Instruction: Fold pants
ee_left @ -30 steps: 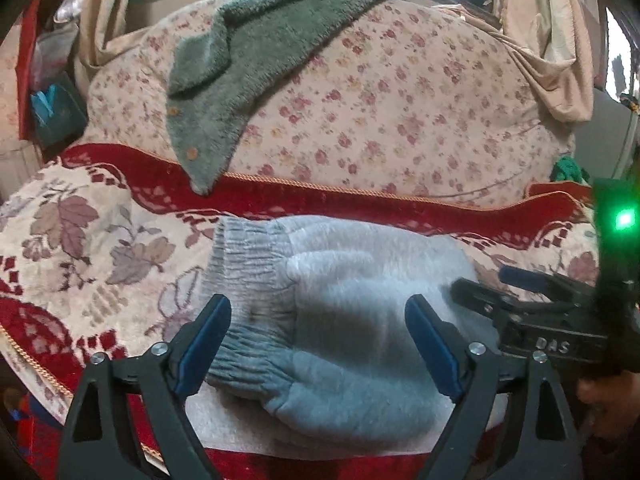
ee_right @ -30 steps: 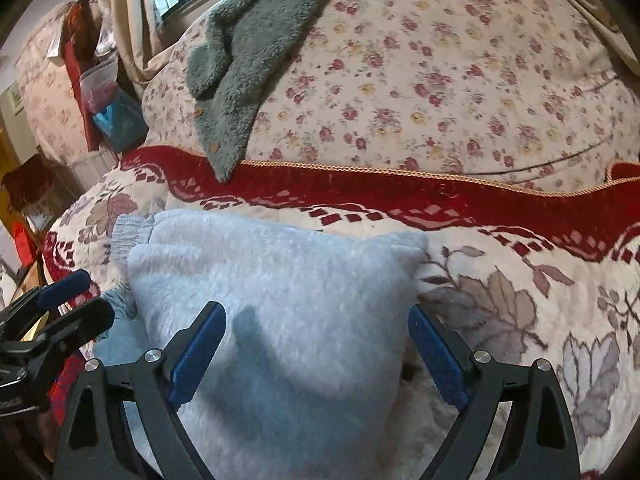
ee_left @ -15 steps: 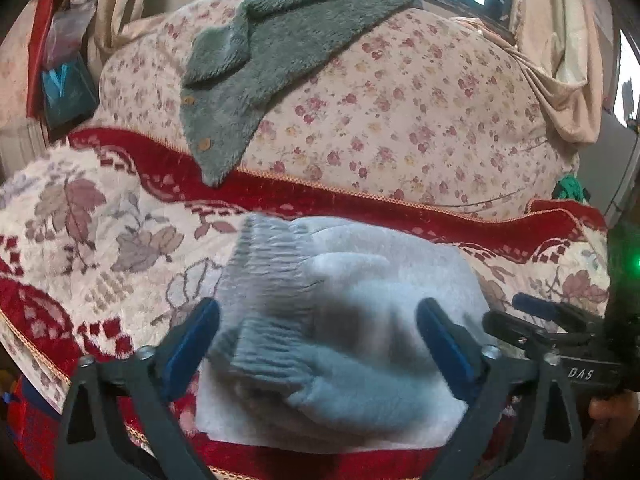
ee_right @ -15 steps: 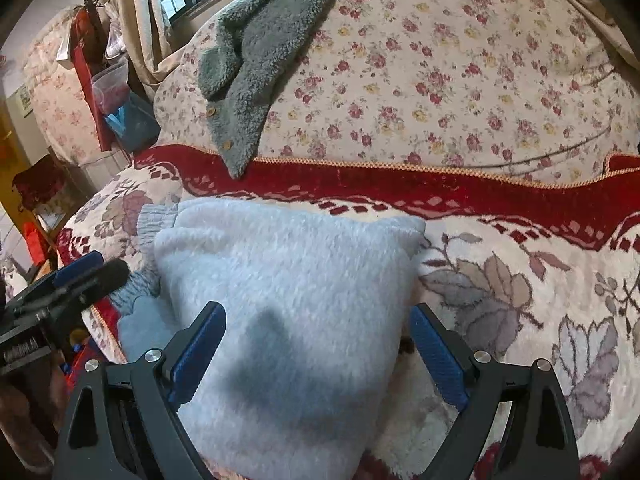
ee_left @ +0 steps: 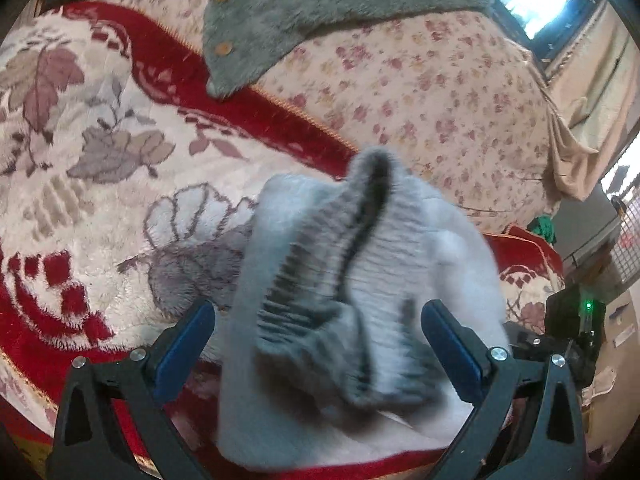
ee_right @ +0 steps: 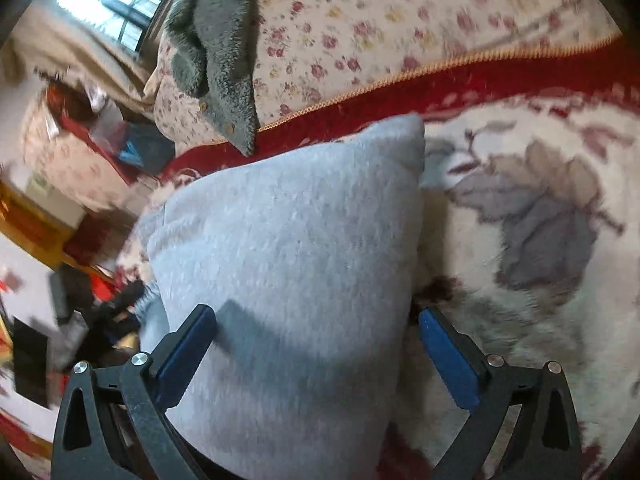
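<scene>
Both grippers — left [ee_left: 318,344], right [ee_right: 316,344] — spread wide, gripping nothing; pants [ee_left: 360,280] motion-blurred.

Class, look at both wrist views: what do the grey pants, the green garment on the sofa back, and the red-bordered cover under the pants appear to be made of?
Grey pants: soft knit fleece, probably cotton blend; matte fuzzy surface, ribbed elastic waistband.
Green garment: thick plush pile, likely synthetic fleece; shaggy nap, brownish buttons.
Red-bordered cover: woven plush textile with leaf pattern; short velvety pile, matte.
</scene>
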Action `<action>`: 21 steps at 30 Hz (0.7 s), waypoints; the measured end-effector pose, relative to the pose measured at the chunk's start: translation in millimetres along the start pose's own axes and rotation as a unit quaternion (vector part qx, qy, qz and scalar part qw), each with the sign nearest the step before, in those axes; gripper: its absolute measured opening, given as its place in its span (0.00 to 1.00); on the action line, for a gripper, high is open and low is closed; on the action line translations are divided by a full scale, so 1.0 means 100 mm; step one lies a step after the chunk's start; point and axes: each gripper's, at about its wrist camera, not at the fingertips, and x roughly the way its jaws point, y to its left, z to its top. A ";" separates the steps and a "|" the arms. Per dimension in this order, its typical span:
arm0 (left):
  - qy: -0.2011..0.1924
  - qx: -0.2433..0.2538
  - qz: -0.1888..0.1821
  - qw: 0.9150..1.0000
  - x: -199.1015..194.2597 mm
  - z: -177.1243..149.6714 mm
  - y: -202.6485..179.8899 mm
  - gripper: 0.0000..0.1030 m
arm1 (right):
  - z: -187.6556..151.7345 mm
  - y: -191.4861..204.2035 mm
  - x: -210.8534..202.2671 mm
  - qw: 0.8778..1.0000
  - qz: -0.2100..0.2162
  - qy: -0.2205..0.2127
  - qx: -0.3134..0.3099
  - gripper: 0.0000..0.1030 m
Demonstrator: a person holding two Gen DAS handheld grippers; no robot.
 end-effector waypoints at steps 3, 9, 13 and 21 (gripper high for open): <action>0.013 -0.002 -0.015 1.000 0.13 0.00 0.09 1.00 | 0.02 -0.05 0.11 1.000 0.023 0.011 0.017 1.00; 0.024 -0.037 -0.067 0.997 0.33 -0.01 0.27 1.00 | 0.06 -0.22 0.36 0.992 0.100 0.041 0.066 1.00; 0.031 -0.039 -0.073 0.996 0.39 -0.03 0.27 1.00 | 0.08 -0.13 0.42 0.992 0.110 0.044 0.039 0.99; 0.011 0.010 -0.063 0.998 0.19 -0.02 -0.06 0.65 | 0.11 -0.05 0.29 0.992 0.118 0.049 0.018 0.75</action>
